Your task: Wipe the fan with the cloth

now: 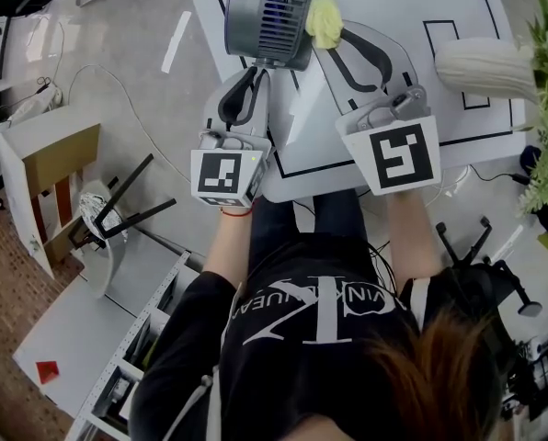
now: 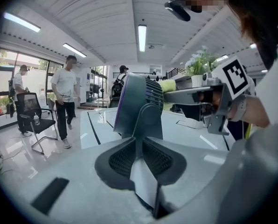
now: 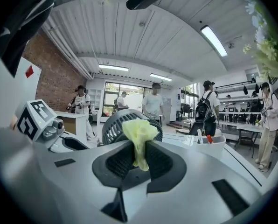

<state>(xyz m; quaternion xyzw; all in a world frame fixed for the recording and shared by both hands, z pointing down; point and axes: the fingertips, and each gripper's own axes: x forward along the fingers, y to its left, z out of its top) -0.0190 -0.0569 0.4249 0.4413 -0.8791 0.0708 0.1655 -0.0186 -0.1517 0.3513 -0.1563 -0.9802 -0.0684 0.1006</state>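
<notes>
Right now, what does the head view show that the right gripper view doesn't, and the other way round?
Only the head view shows the white ribbed vase, the black lines on the tabletop, the floor and the person's dark shirt. Only the right gripper view shows people standing in the room, a brick wall, ceiling lights and a white pen holder. Both show the fan, the yellow cloth pinched in the right tool, and the left tool at the fan.
</notes>
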